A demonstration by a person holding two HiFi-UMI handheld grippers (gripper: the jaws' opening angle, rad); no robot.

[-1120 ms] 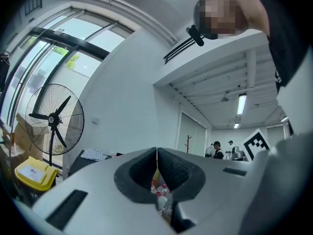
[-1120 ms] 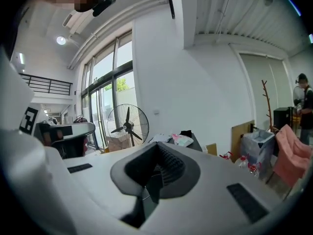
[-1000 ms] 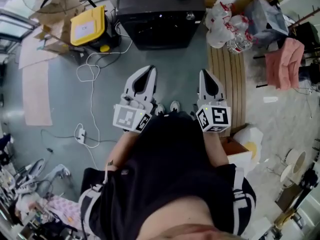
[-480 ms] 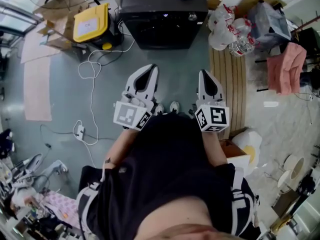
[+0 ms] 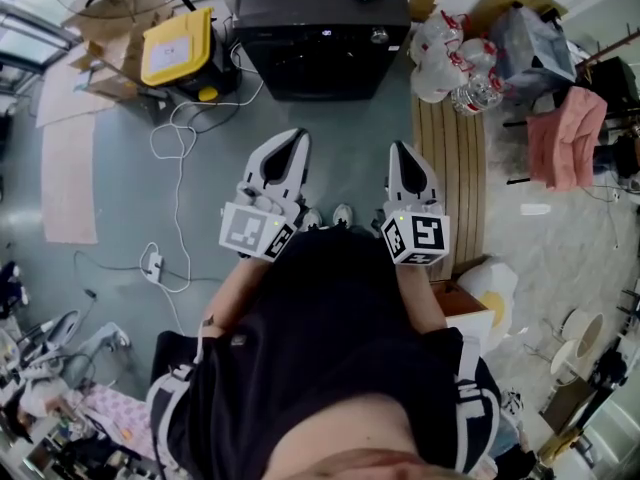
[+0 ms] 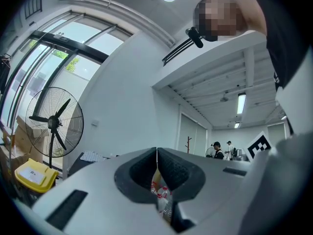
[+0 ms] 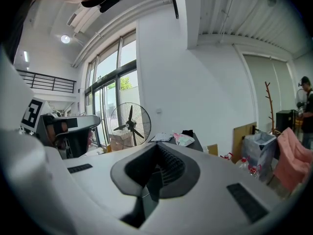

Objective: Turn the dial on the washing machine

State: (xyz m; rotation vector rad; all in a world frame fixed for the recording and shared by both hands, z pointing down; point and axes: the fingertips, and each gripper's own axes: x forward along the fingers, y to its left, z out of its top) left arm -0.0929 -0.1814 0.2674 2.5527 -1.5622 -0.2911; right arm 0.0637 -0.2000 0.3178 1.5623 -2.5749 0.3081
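The black washing machine [image 5: 322,30] stands on the floor at the top of the head view, its small silver dial [image 5: 379,36] at the front's upper right. My left gripper [image 5: 299,139] and right gripper [image 5: 397,151] are held side by side in front of the person's body, pointing at the machine and well short of it. Both are shut with nothing between the jaws. In the left gripper view the left gripper [image 6: 157,152] has its pads meeting; in the right gripper view the right gripper [image 7: 157,148] is likewise shut, with the machine's top [image 7: 194,142] just beyond it.
A yellow-lidded box [image 5: 176,48] and a white cable [image 5: 181,168] lie left of the machine. At the right are a wooden slatted board [image 5: 462,158], bagged bottles [image 5: 452,58] and a pink cloth [image 5: 567,133]. A standing fan [image 7: 129,124] is at the back.
Both grippers have drifted slightly to the left in the head view and stayed shut. The gap to the washing machine looks about the same.
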